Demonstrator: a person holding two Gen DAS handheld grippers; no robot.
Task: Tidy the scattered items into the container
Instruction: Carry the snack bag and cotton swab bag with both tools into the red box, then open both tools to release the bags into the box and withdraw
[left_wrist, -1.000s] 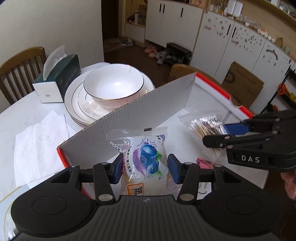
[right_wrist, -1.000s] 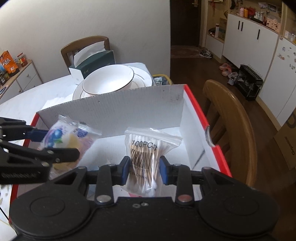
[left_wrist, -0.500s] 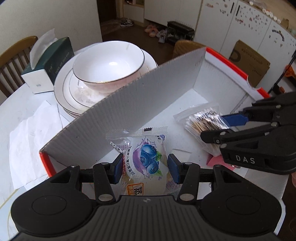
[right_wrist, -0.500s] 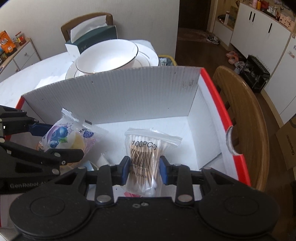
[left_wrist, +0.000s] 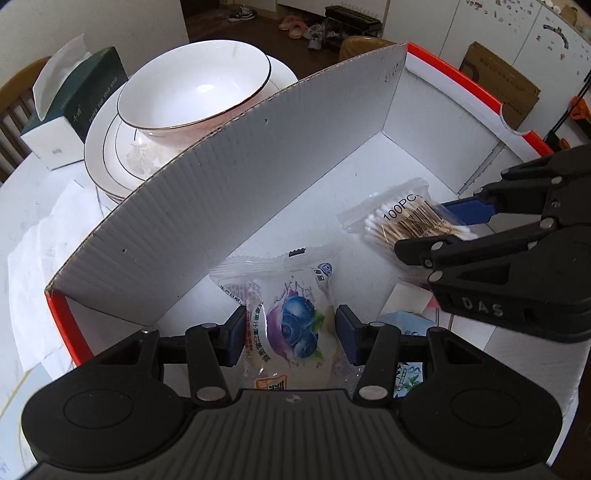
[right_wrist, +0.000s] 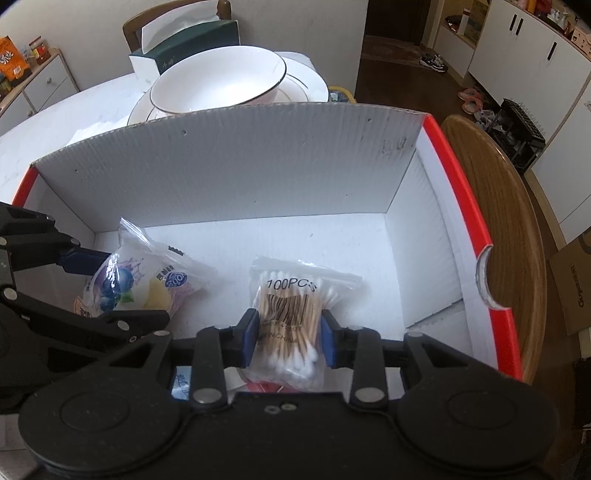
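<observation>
White corrugated cardboard box with red rim (right_wrist: 458, 206) sits on the white table (left_wrist: 33, 206), beside a white bowl stacked on plates (left_wrist: 195, 92). Inside the box, left gripper (left_wrist: 290, 328) is closed on a clear blueberry-print snack packet (left_wrist: 295, 325). Right gripper (right_wrist: 289, 334) is clamped on a clear zip bag of cotton swabs (right_wrist: 291, 314).

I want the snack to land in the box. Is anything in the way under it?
Nothing visible blocks it. The left gripper holds the blueberry snack bag over bare white floor of the box; the cotton swab bag hangs apart, in the right gripper.
</observation>
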